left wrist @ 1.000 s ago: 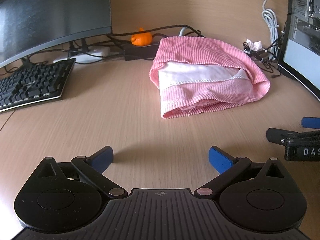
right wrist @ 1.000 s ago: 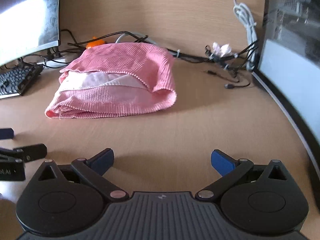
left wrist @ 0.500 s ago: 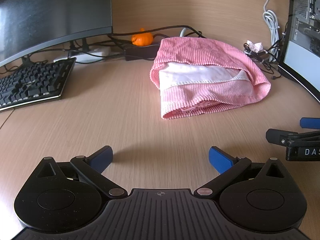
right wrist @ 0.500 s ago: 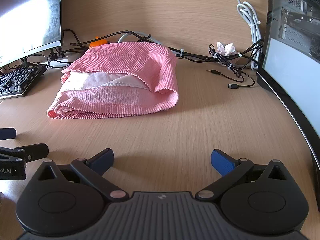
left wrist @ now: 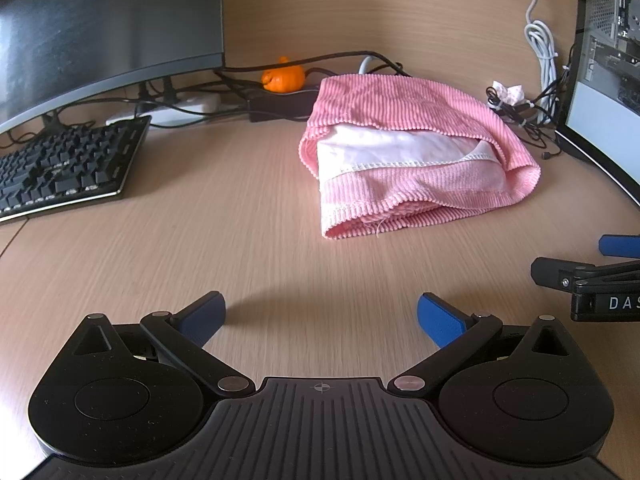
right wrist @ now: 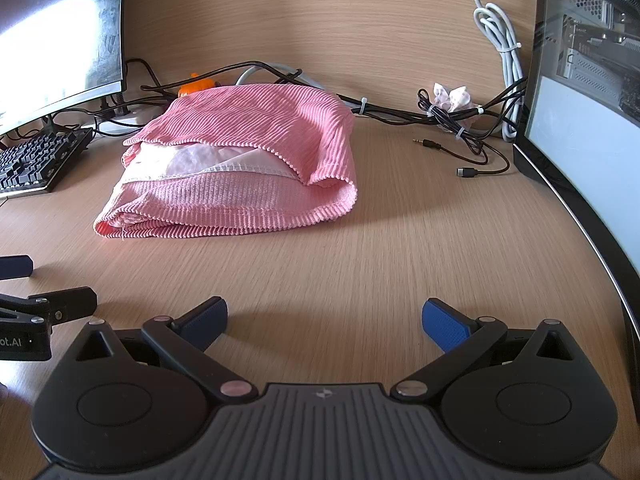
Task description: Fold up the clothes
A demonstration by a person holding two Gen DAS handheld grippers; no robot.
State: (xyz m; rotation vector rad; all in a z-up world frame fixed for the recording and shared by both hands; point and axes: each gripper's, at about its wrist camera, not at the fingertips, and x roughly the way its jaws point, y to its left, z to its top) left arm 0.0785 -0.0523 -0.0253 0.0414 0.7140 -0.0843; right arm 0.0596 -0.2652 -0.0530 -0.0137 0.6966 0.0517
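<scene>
One folded pink garment (left wrist: 416, 160) lies beyond two hand-held grippers, left (left wrist: 320, 316) and right (right wrist: 326, 320), both spread, empty.

A: What is surrounding the desk (left wrist: 168, 240)?
B: A light wood-grain wall (right wrist: 320, 12) is rising behind it, matching the desktop.
A: And the light?
B: Daylight is glaring off the monitor (right wrist: 52, 40) on the left, while a PC case (right wrist: 592, 60) is standing at the right. A keyboard (left wrist: 60, 168) is lying under the monitor, with cables (right wrist: 460, 116) trailing along the wall.
</scene>
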